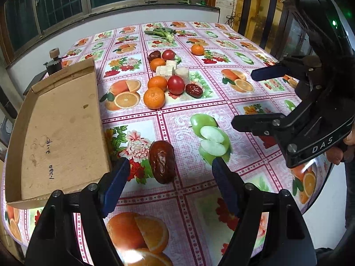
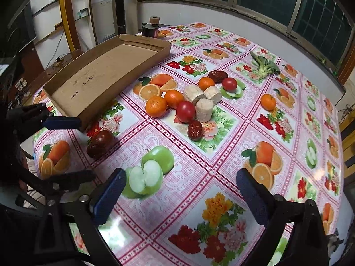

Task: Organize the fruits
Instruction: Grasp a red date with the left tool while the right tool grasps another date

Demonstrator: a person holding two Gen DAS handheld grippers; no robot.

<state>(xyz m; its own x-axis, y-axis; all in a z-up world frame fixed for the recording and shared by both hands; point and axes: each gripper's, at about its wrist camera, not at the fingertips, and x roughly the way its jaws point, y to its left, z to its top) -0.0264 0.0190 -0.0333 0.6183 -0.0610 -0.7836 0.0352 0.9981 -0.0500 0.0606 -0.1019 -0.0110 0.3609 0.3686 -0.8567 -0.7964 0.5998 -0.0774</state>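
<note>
A dark red date [image 1: 162, 161] [image 2: 99, 143] lies alone on the fruit-print tablecloth, just right of the empty cardboard tray [image 1: 60, 128] [image 2: 106, 66]. My left gripper [image 1: 170, 177] [image 2: 73, 150] is open, its blue pads standing on either side of that date without touching it. My right gripper [image 2: 180, 195] [image 1: 255, 98] is open over a printed green apple, with nothing real between its fingers. Farther back sits a pile of oranges [image 1: 154, 97] [image 2: 156, 106], tomatoes [image 1: 176, 85] [image 2: 185, 111], more dates [image 1: 194, 90] [image 2: 194, 129] and pale cylindrical pieces [image 1: 183, 73] [image 2: 204, 109].
A single orange [image 1: 197, 49] [image 2: 268, 102] sits apart from the pile. A green leafy vegetable [image 1: 164, 33] [image 2: 264, 64] lies near the far edge. A small dark device with a knob [image 1: 54, 63] [image 2: 152, 28] stands behind the tray. A wall with windows runs behind the table.
</note>
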